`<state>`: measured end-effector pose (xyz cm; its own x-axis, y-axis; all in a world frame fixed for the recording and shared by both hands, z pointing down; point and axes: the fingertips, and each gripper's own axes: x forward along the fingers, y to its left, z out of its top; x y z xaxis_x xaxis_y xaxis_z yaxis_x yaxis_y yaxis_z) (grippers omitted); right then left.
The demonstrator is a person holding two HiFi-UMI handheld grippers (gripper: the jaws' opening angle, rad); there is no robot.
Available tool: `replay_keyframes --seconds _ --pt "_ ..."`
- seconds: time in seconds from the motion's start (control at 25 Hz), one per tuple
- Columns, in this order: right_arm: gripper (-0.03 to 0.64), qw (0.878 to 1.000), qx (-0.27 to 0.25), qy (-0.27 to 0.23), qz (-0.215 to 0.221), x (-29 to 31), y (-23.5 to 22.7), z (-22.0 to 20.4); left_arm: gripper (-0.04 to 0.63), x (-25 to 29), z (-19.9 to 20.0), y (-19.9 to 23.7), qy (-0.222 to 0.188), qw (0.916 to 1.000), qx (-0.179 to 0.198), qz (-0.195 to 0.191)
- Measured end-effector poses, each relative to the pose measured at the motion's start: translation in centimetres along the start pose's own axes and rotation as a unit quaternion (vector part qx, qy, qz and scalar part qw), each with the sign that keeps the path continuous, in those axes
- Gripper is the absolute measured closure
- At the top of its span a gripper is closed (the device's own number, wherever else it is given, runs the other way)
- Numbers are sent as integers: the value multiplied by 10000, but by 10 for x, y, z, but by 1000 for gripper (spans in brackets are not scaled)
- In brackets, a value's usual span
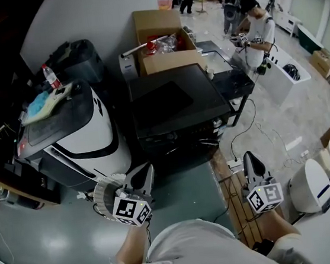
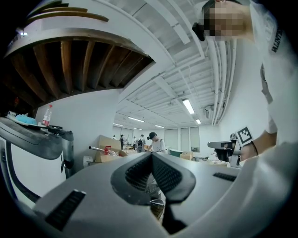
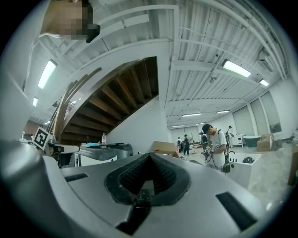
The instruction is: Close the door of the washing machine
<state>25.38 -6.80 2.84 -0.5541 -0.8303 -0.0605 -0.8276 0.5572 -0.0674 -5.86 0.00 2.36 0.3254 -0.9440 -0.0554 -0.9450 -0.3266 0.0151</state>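
Note:
The washing machine (image 1: 88, 141) is white with a black band and stands at the left in the head view. Its grey top (image 1: 44, 122) carries a water bottle (image 1: 50, 75) and a blue cloth (image 1: 39, 103); I cannot tell how its door stands. My left gripper (image 1: 147, 170) is shut and empty, just right of the machine's front corner. In the left gripper view the machine (image 2: 28, 135) fills the left edge beside the closed jaws of the left gripper (image 2: 152, 155). My right gripper (image 1: 247, 157) is shut and empty, farther right; the right gripper view shows the right gripper (image 3: 149, 157) with the machine (image 3: 100, 152) at its left.
A black cabinet (image 1: 174, 106) stands directly ahead, with an open cardboard box (image 1: 162, 39) behind it. Cables and a wooden strip (image 1: 235, 194) lie on the floor by my right gripper. White appliances (image 1: 312, 185) sit at the right. Several people (image 1: 254, 28) stand farther back.

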Motion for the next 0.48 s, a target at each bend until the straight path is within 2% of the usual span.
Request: replay_keyframes --seconds 0.48 --pt "607 9999 -102 -30 -34 11 -16 3 592 13 -12 -4 95 9999 -58 -12"
